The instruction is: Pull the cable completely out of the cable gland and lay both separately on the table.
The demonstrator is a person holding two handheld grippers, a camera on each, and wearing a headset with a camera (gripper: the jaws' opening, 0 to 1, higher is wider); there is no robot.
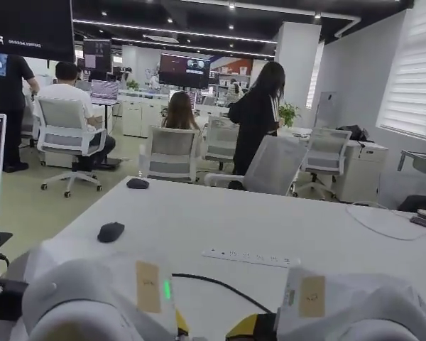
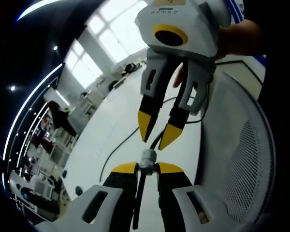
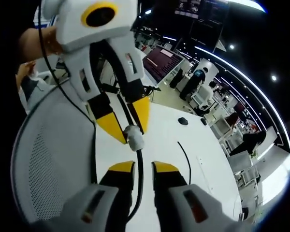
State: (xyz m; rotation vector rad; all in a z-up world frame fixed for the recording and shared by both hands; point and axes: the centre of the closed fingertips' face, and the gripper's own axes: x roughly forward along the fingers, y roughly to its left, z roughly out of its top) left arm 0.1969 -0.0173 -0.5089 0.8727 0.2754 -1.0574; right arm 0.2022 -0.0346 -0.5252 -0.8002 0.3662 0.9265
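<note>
Midway through the pull: cable [image 3: 139,188] and cable gland [image 3: 134,137] joined, held above the white worktop [image 1: 270,220].
Left gripper [image 2: 147,170] is clamped on the grey cable gland; right gripper [image 3: 137,170] has its jaws astride the black cable just beside it, and I cannot tell whether they pinch. Next, probably: grip the cable firmly and draw the grippers apart.

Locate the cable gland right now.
In the left gripper view, the cable gland is low centre, pinched between the left tool's yellow tips, with the cable threaded through it and the right tool's tips just beyond.
</note>
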